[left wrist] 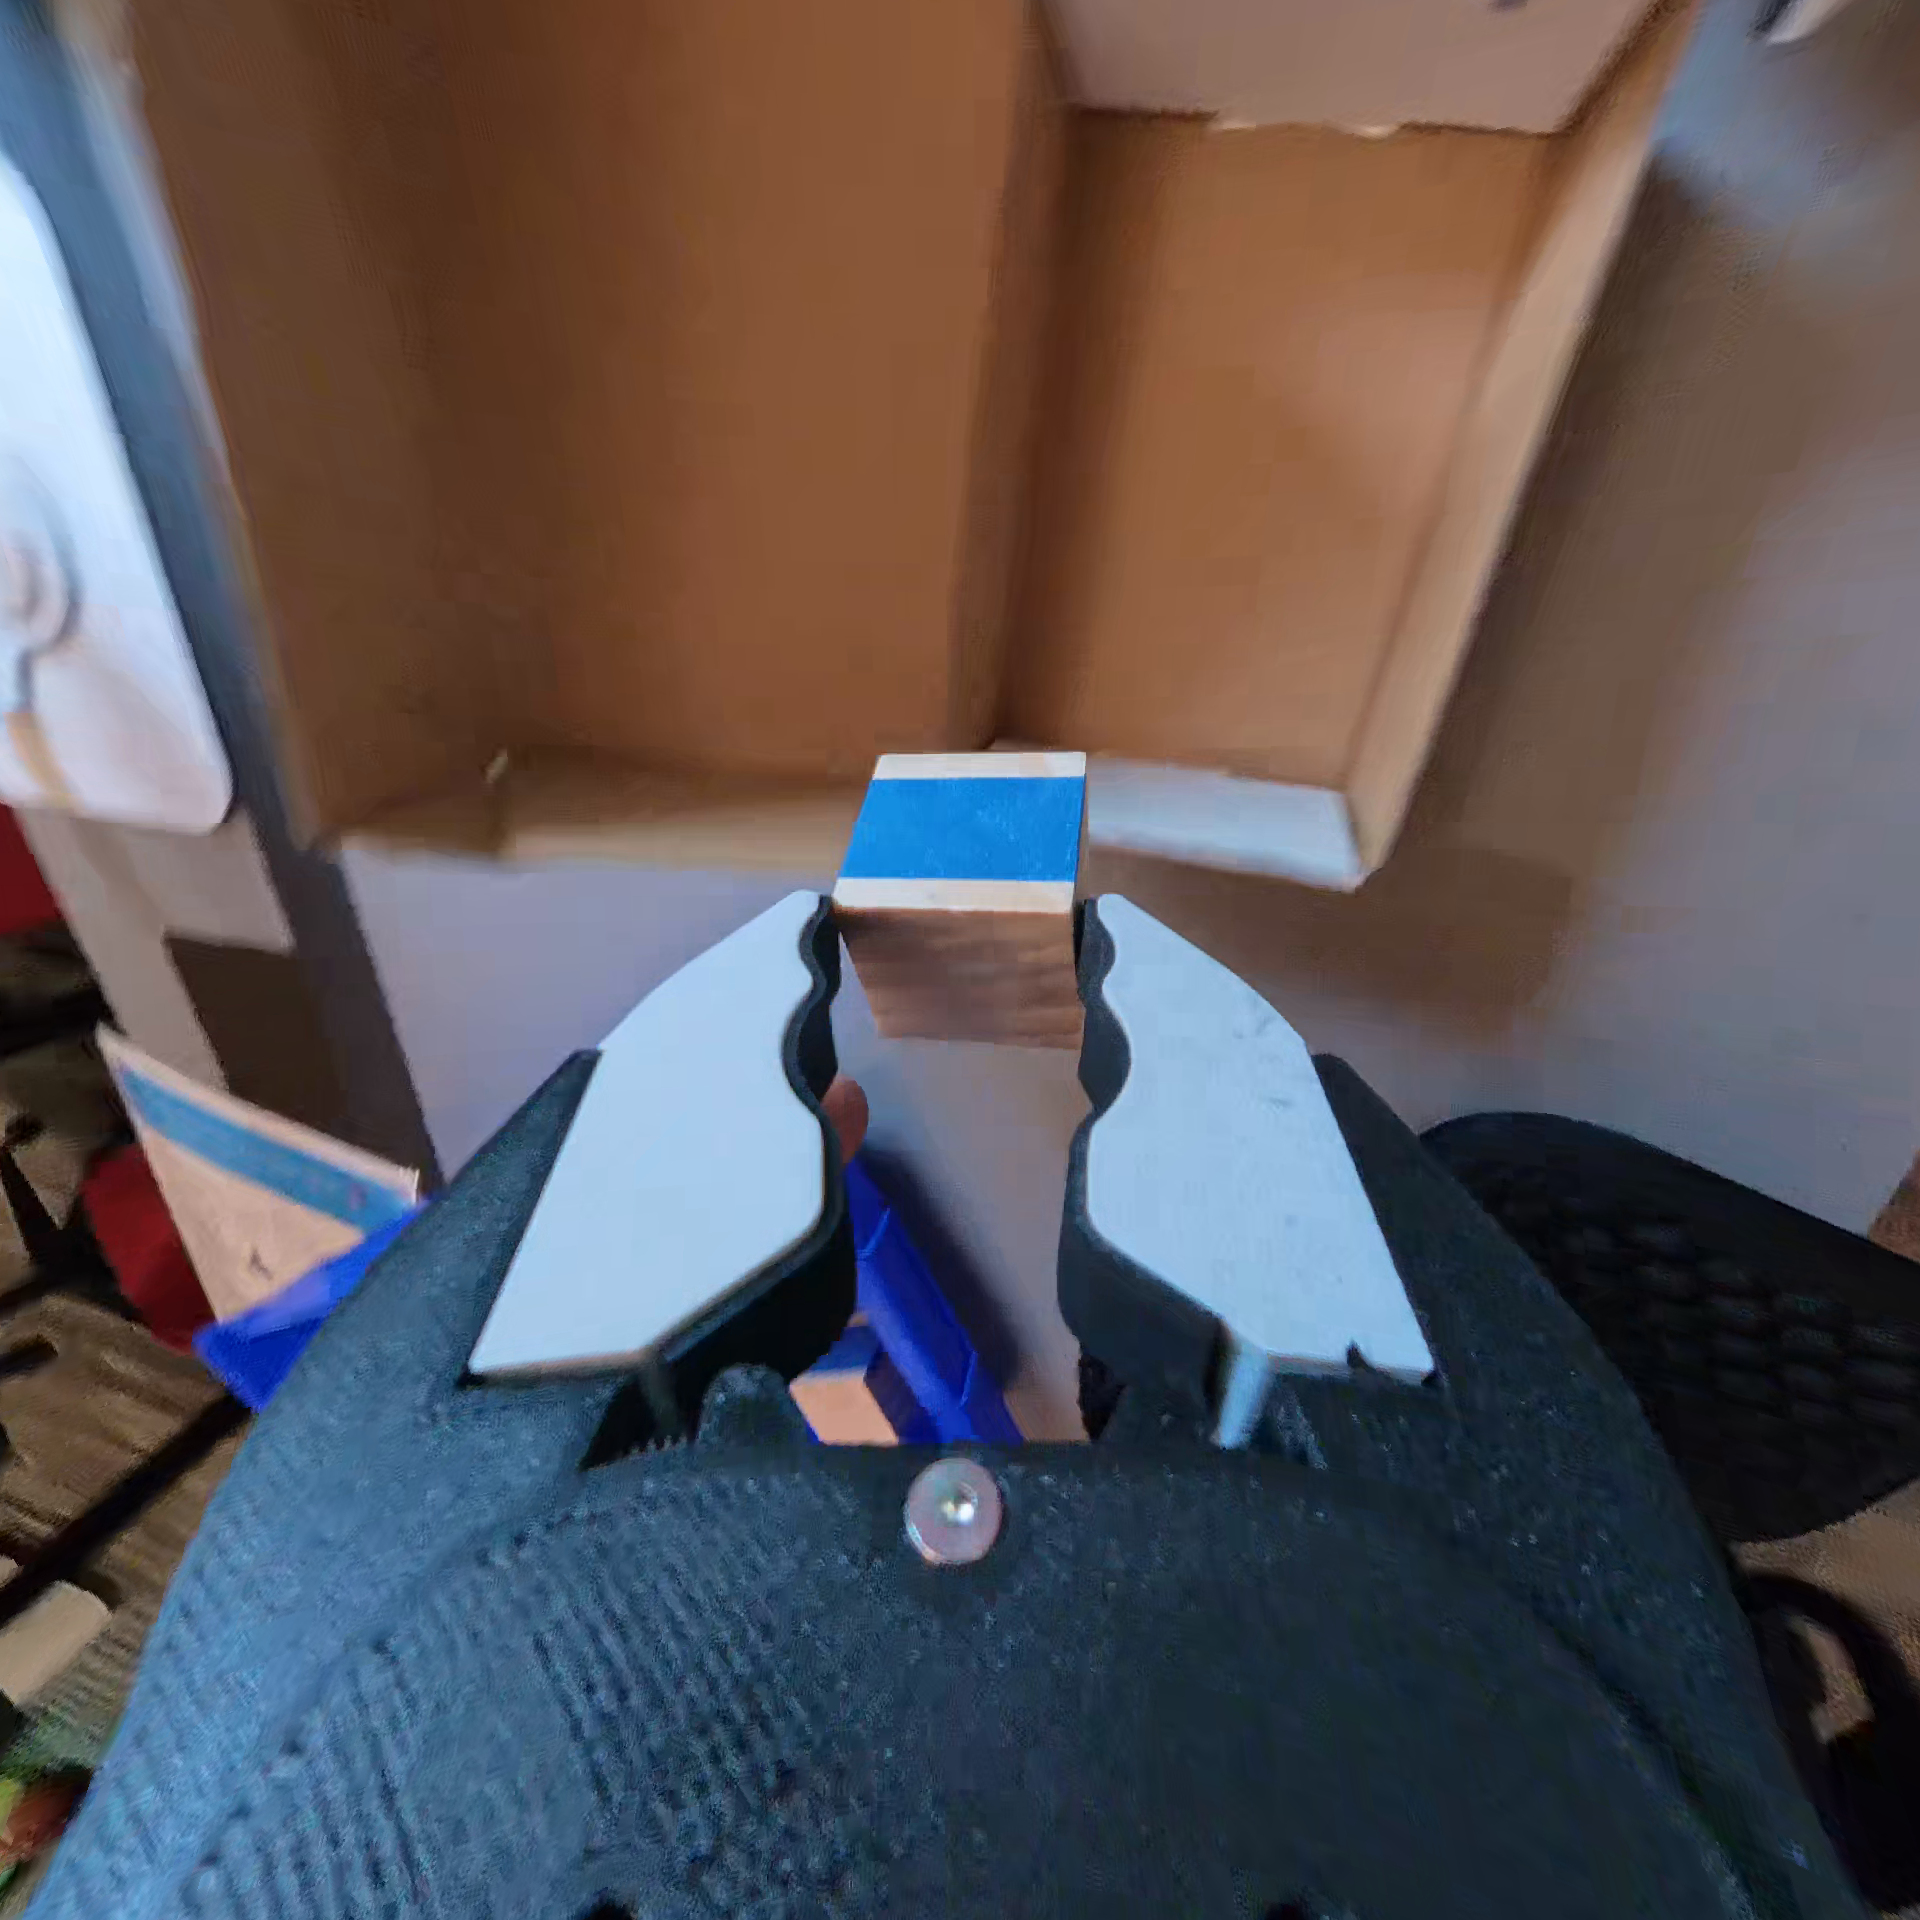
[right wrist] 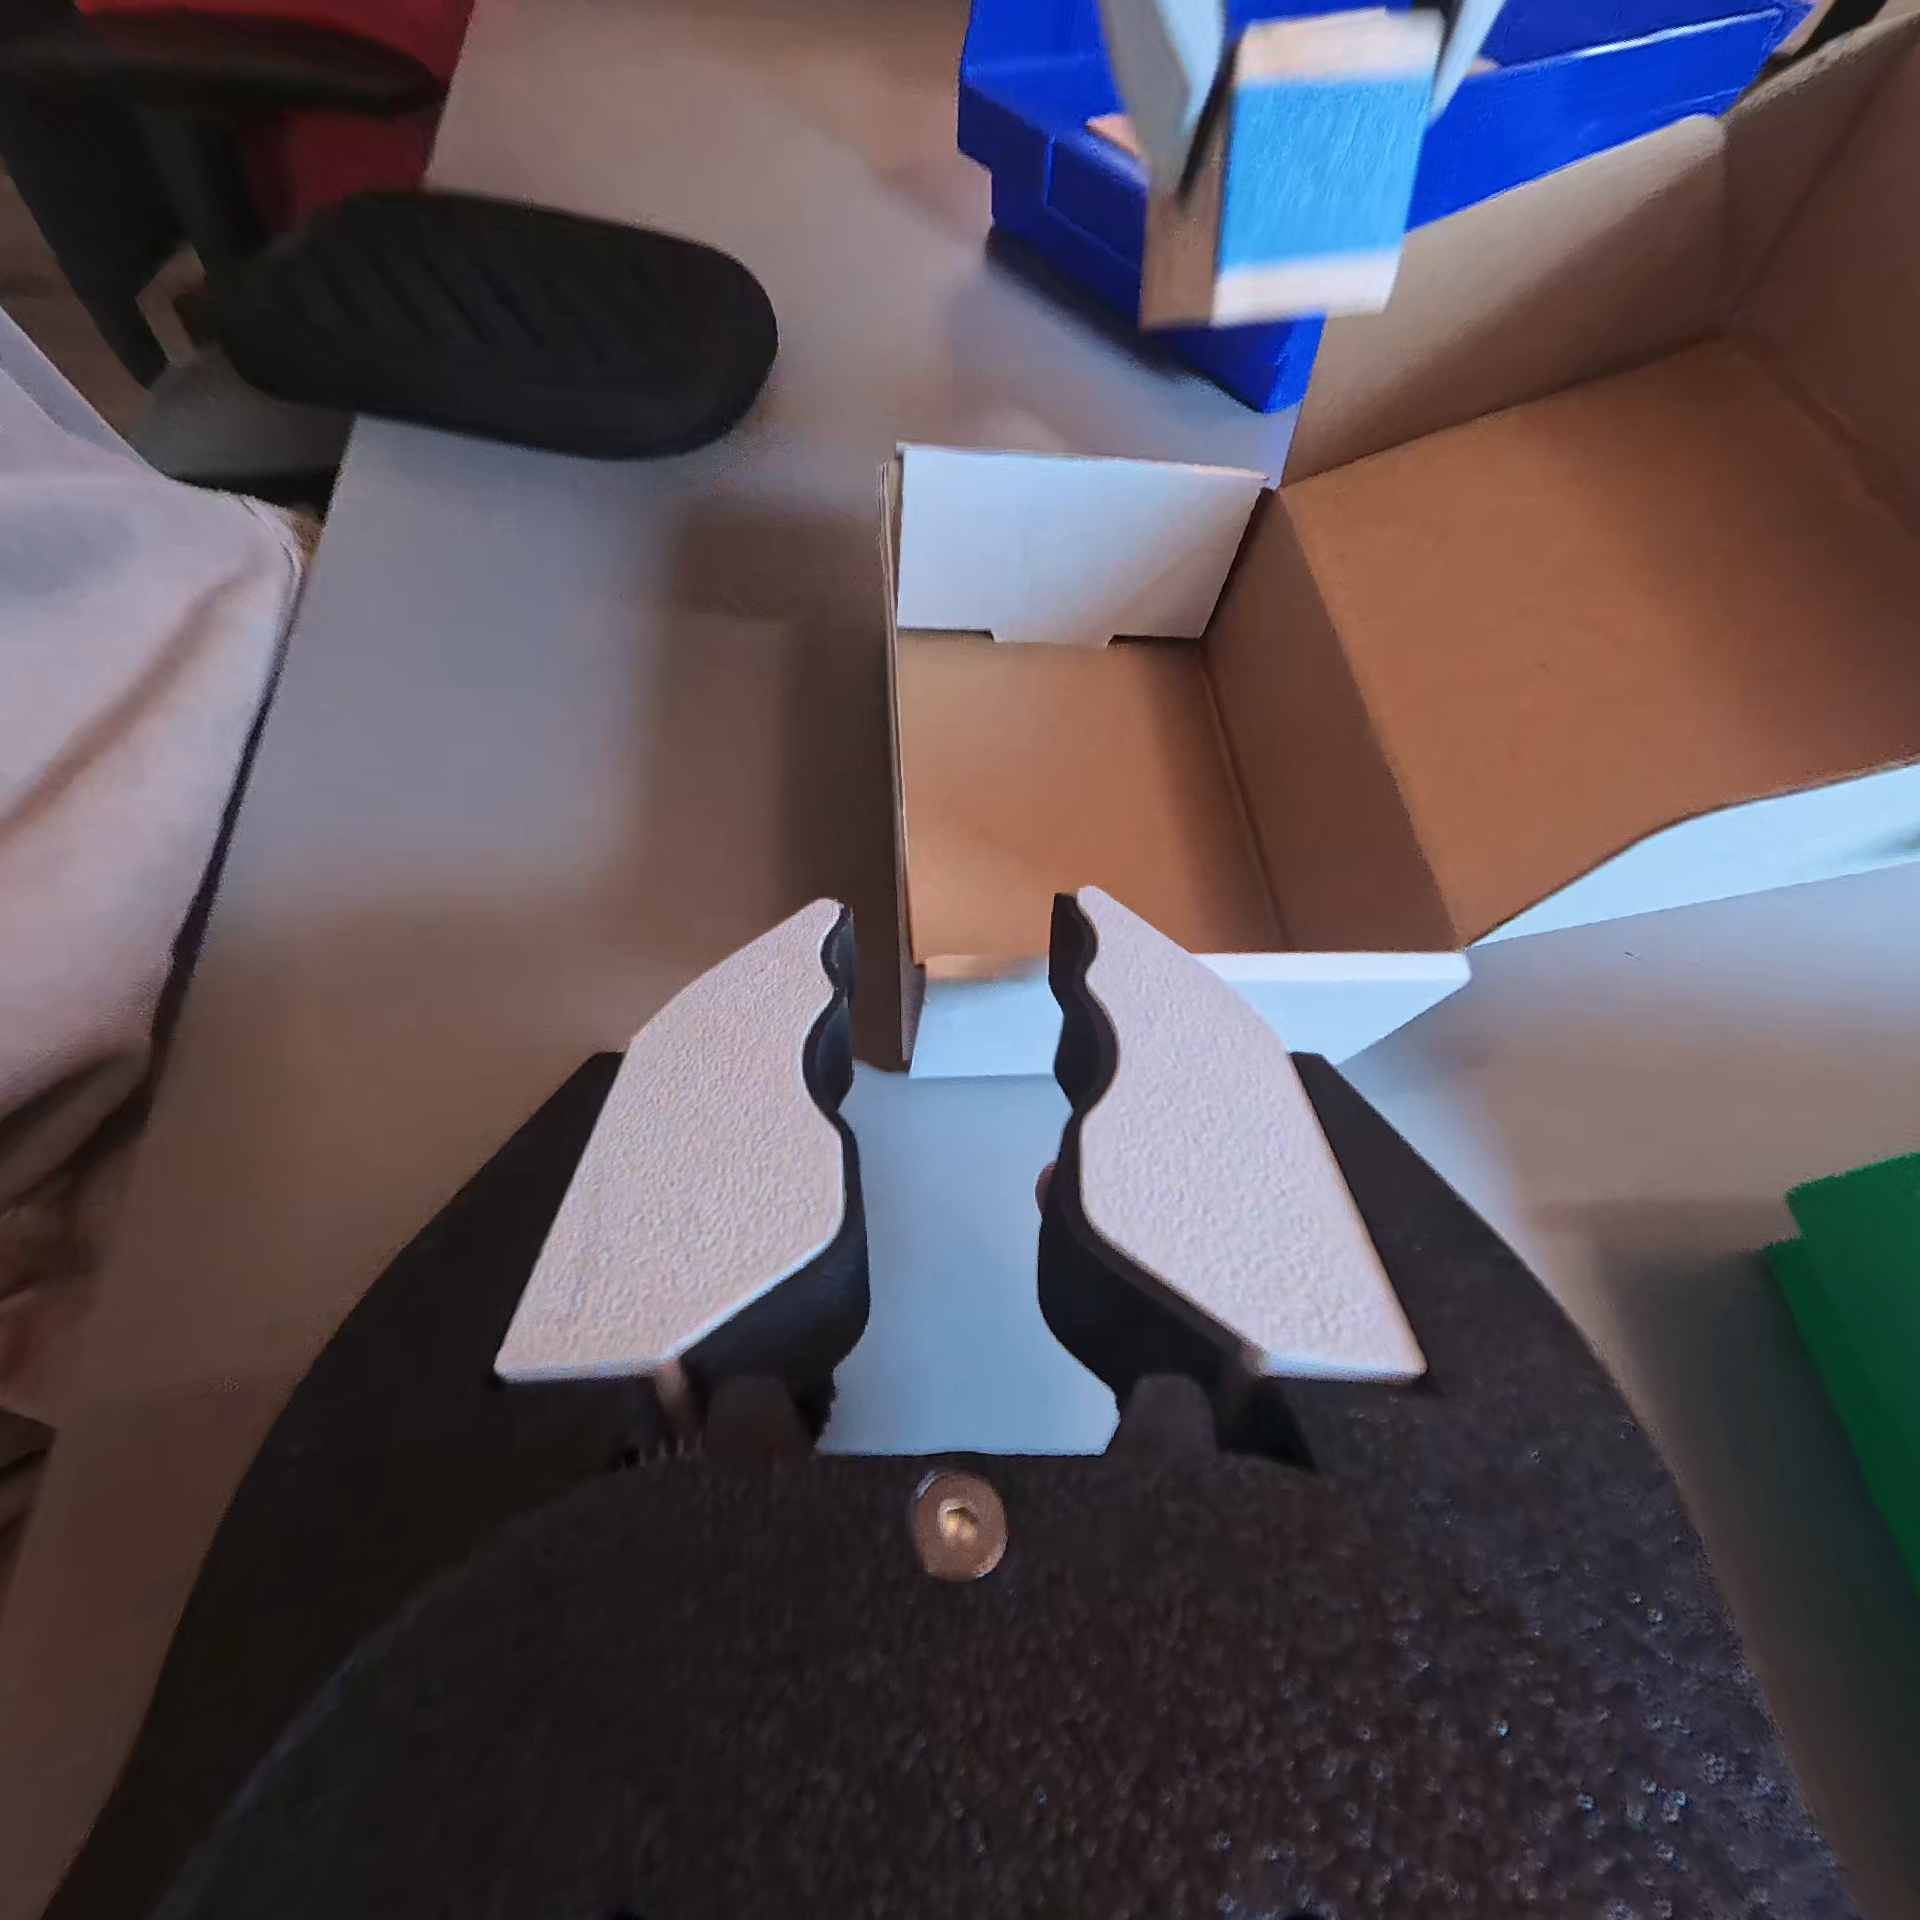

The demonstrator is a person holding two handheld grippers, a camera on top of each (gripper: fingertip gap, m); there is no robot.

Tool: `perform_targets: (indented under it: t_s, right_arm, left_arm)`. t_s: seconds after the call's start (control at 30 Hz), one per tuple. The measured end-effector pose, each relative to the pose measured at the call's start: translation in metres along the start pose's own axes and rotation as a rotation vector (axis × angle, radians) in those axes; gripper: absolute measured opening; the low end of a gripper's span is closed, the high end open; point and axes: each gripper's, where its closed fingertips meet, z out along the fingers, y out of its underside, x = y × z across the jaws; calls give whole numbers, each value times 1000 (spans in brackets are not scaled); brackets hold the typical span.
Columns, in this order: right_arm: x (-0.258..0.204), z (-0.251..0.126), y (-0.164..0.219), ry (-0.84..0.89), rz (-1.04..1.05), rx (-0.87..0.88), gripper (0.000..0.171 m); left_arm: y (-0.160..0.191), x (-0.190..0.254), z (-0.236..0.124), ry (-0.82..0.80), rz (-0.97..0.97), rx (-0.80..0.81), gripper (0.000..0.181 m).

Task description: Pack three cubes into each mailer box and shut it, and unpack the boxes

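Note:
My left gripper (left wrist: 958, 925) is shut on a wooden cube with a blue taped face (left wrist: 966, 842) and holds it in the air at the near edge of an open mailer box (left wrist: 727, 468), white outside and brown inside. No cube shows inside the box. In the right wrist view the same cube (right wrist: 1314, 166) hangs blurred between the left gripper's fingers above the box (right wrist: 1455, 644). My right gripper (right wrist: 951, 935) is open and empty, low over the white table by the box's near corner.
A blue bin (right wrist: 1081, 197) stands beyond the box; part of it, with a wooden cube in it, shows under my left gripper (left wrist: 914, 1330). A black chair armrest (right wrist: 499, 322) sits past the table's left edge. A green sheet (right wrist: 1860, 1340) lies at the right. Across from one pair of fingers to the other is roughly 15 cm.

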Motion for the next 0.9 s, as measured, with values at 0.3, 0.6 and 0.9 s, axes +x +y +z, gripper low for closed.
perform_targets:
  t_s: [0.3,0.6,0.9]
  right_arm:
    - [10,-4,9,81,-83,-54,25]
    - [13,-4,11,108,-106,-66,26]
    - [17,-1,10,145,-114,-67,26]
  left_arm:
    - [-24,30,70,95,113,-192,44]
    - [-29,37,81,161,107,-263,43]
    - [-26,44,90,180,58,-272,49]
